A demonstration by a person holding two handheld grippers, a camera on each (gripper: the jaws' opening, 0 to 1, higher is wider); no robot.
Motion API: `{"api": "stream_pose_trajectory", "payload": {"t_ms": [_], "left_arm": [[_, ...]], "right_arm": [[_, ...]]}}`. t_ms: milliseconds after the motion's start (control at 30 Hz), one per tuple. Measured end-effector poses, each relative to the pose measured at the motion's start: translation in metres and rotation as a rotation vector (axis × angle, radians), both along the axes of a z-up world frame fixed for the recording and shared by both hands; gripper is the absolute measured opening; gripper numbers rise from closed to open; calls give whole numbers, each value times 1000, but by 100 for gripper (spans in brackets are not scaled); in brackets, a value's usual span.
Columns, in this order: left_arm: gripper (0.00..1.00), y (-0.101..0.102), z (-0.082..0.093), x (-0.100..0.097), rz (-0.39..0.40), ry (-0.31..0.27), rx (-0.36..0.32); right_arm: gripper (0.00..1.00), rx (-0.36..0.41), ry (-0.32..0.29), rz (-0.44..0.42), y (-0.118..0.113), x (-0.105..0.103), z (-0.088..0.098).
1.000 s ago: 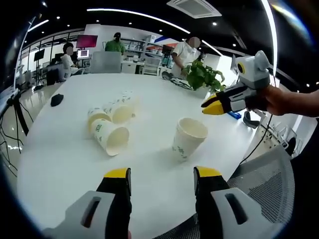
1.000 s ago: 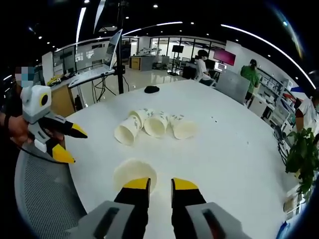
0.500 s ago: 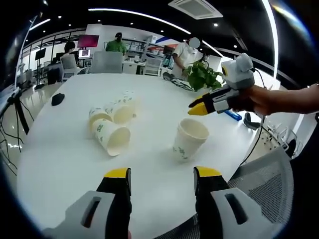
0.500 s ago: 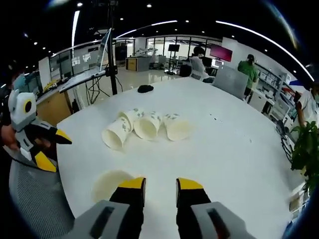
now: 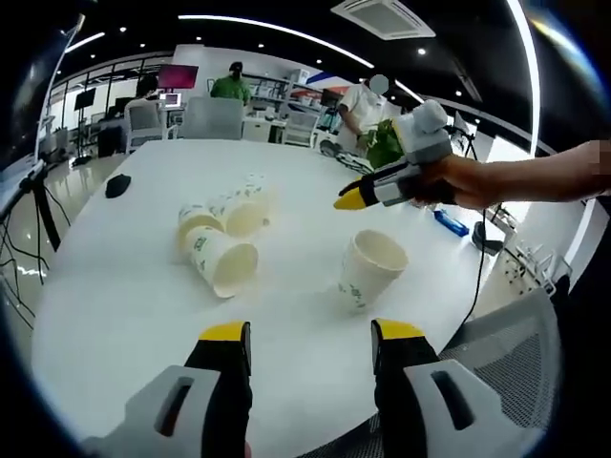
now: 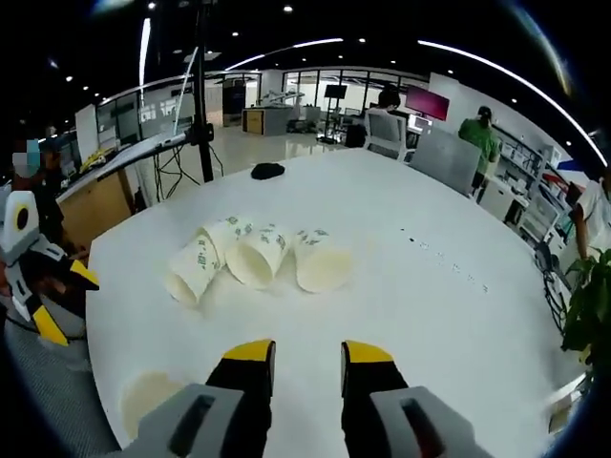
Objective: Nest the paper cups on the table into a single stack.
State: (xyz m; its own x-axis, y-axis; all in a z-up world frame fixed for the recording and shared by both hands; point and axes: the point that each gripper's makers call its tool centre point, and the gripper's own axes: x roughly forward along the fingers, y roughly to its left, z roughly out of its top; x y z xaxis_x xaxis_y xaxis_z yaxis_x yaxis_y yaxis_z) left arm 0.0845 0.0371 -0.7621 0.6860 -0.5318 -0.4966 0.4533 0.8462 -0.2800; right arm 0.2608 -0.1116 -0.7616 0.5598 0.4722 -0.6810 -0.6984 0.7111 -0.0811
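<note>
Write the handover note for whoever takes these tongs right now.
Left tongs: open, empty, low over the near table edge.
Right tongs: jaws close together, holding nothing, hovering above the upright cup.
Cups: one upright near the table's edge; three lying cups on their sides in a row farther in, touching.
Done: nothing nested yet.
Left: grasp a cup, nest all four into a single stack.
</note>
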Motion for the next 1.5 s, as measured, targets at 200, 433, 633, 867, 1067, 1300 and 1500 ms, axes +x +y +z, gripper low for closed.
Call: {"api": "stream_pose_trajectory", "payload": {"t_ms": [200, 433, 633, 867, 1067, 1300, 1500], "left_arm": [[50, 2, -2, 1, 12, 12, 1], [50, 2, -4, -1, 17, 26, 8], [49, 1, -7, -2, 10, 38, 14], [49, 1, -9, -3, 2, 44, 21], [49, 1, -9, -3, 11, 53, 10], [48, 1, -12, -5, 7, 72, 17], [48, 3, -13, -5, 21, 85, 16]], "right_arm": [[29, -38, -23, 53, 7, 24, -5], [33, -62, -56, 95, 12, 50, -6], [33, -77, -91, 106, 8, 67, -1], [33, -76, -113, 116, 6, 86, 8], [32, -72, -114, 123, 11, 100, 0], [31, -95, -117, 195, 29, 107, -19], [31, -122, -99, 241, 41, 105, -38]]}}
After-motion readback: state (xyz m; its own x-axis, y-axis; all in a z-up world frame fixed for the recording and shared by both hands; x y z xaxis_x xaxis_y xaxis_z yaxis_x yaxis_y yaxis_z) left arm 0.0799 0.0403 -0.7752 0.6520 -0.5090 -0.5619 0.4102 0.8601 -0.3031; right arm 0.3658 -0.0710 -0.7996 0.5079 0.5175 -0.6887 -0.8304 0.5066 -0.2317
